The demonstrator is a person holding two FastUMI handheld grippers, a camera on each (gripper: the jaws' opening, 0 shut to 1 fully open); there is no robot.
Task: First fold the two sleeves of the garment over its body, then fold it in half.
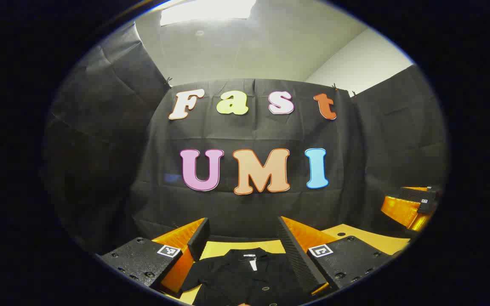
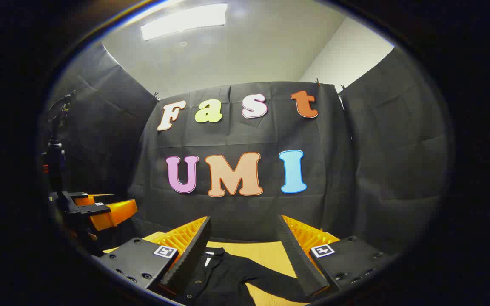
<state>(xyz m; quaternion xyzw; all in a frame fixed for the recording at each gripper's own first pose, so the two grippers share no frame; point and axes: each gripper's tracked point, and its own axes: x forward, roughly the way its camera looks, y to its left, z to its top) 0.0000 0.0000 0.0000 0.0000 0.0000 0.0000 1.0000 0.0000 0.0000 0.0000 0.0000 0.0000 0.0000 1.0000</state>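
A black buttoned garment (image 1: 245, 276) lies flat on the yellow table (image 1: 368, 240), its collar with a white tag toward the far wall. My left gripper (image 1: 243, 225) hovers open above the collar area with nothing between its fingers. In the right gripper view the same garment (image 2: 228, 276) stretches a sleeve (image 2: 274, 280) toward the right across the table (image 2: 266, 253). Above that side my right gripper (image 2: 243, 223) stands open and holds nothing. The right gripper (image 1: 413, 204) also shows at the far right of the left gripper view, and the left gripper (image 2: 100, 210) at the left of the right gripper view.
Black cloth walls close the booth on three sides right behind the table. A dark stand with a camera mount (image 2: 55, 148) rises at the left in the right gripper view. Bare yellow tabletop shows to the right of the garment.
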